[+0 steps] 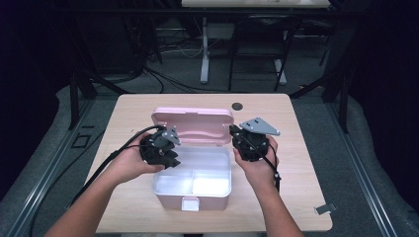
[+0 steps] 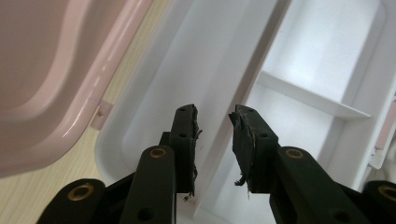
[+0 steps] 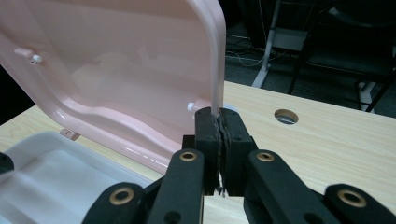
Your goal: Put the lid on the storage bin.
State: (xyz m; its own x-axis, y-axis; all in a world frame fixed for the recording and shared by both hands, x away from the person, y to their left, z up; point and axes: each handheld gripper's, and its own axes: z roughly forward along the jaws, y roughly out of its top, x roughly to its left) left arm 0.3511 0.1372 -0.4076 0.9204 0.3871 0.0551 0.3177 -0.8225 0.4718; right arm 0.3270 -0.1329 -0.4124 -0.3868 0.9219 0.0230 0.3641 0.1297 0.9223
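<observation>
A pink box (image 1: 170,200) stands mid-table with its lid (image 1: 192,123) raised at the back and a white tray (image 1: 207,160) with dividers inside. My right gripper (image 1: 233,132) is at the lid's right edge; in the right gripper view it (image 3: 218,116) is shut on the thin rim of the lid (image 3: 116,60). My left gripper (image 1: 173,160) hovers over the tray's left rear corner. In the left gripper view its jaws (image 2: 215,116) stand apart, with the tray's white rim wall (image 2: 243,79) running between them and neither pad pressing on it. Both tray compartments look bare.
The wooden table (image 1: 296,148) has a round cable hole (image 1: 237,105) behind the box and a small metal clip (image 1: 325,208) near its front right corner. Black cables trail off the left side. Desk legs and chairs stand on the floor beyond.
</observation>
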